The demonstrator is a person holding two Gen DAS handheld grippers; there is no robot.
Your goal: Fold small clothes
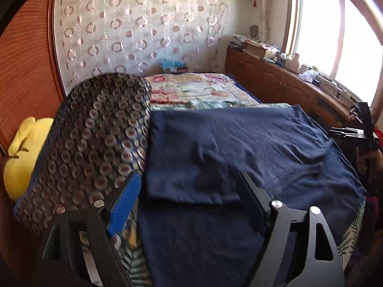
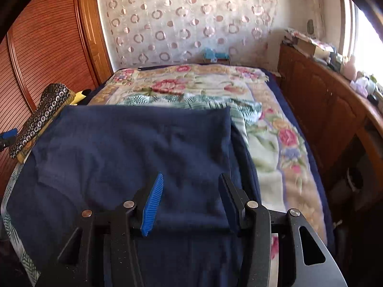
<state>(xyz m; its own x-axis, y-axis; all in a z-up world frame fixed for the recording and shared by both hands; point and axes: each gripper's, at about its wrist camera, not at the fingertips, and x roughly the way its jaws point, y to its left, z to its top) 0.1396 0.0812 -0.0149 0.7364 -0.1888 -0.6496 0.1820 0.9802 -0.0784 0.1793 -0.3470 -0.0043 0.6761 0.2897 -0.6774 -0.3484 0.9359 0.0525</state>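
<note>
The dark navy folded cotton garment (image 2: 134, 157) lies across the bed's near end, its near part cut off behind both claws. Left gripper (image 1: 189, 198) gapes wide, nothing pinched; right gripper (image 2: 191, 198) sits parted over the fold, not clamping. The floral quilted bedspread (image 2: 191, 83) beyond is bare.

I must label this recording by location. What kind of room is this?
Most likely a home bedroom: a bed with a floral blanket, a dark blue garment spread on it, and a reddish wooden louvred wardrobe beside it.
</note>
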